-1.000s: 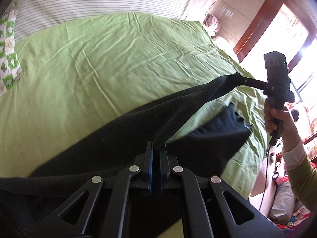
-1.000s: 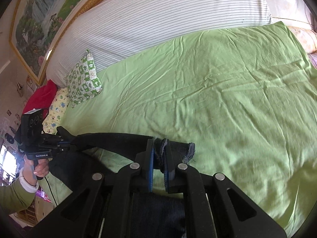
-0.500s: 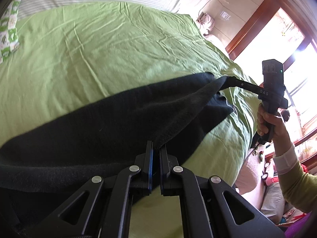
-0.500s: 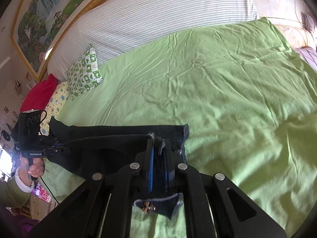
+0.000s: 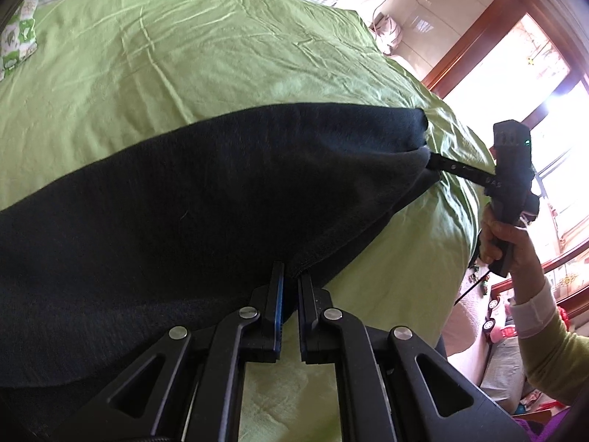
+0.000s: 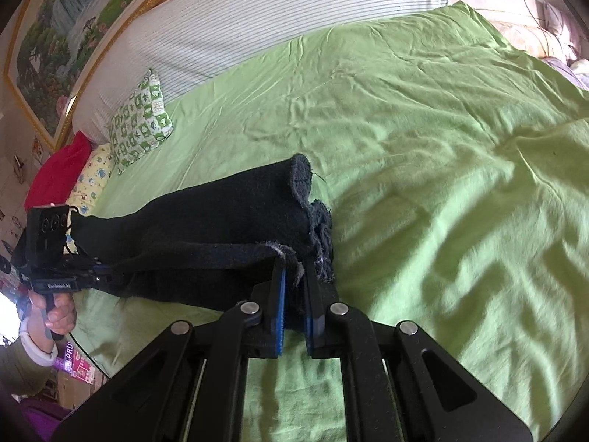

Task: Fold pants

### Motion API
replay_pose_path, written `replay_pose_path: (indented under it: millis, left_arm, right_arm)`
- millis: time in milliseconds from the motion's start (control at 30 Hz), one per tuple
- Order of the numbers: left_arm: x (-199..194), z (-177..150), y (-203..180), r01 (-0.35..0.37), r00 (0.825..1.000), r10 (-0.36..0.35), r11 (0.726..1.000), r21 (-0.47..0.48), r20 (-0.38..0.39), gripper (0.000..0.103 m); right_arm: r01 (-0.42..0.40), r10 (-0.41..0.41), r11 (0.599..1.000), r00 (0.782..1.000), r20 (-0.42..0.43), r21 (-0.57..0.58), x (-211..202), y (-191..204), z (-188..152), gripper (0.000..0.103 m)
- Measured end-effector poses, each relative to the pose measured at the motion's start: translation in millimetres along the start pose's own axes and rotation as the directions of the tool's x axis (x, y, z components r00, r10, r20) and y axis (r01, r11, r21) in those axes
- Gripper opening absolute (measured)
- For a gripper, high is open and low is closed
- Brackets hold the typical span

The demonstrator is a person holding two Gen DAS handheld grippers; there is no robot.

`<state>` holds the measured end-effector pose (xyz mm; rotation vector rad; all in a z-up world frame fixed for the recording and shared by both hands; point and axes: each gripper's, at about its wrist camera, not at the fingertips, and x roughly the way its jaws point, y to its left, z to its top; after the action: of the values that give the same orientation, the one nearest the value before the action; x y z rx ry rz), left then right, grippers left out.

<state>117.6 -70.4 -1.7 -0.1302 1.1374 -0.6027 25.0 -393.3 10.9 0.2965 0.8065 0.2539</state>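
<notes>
Your left hand-held gripper (image 5: 290, 283) is pinching the near edge of the dark pants (image 5: 191, 199), fingers pressed tight on the fabric at 6 o'clock in the left wrist view. The pants stretch across the green bed sheet (image 5: 206, 59) from 9 o'clock toward 2 o'clock. Out there your right hand-held gripper (image 5: 432, 162) grips the far end, with your right hand (image 5: 497, 235) wrapped round its handle.

Switch to the right wrist view: your right hand-held gripper (image 6: 294, 276) is clamped on a frayed hem of the pants (image 6: 221, 221), loose threads poking out between the blue-lined fingers (image 6: 280, 291). The rounded leg opening sits just above the fingers at 12 o'clock. The cloth runs off to 9 o'clock, where your left hand-held gripper (image 6: 94, 272) holds the other end, your left hand (image 6: 55, 313) below it.

A green-patterned pillow (image 6: 141, 121) lies at 10 o'clock against the striped headboard (image 6: 276, 11), a red cushion (image 6: 59, 169) beside it.
</notes>
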Motion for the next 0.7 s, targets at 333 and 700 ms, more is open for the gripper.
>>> replay_pose_path:
  millis: [333,700]
  left_arm:
    - [-14.6,-15.9,7.6,0.024,0.999,-0.021,0.997,-0.071,0.042,0.021]
    - [-71.2,-61.6,39.1,0.025,0.985,0.015,0.973,-0.228,0.171,0.044]
  right_arm:
    - [0.085,-0.083,0.996,0.993,0.090,-0.019,-36.9,29.9,-6.5,0.053]
    - [-0.059,0.070,0.995,0.988,0.136,-0.084,-40.6,99.4,-9.3,0.053]
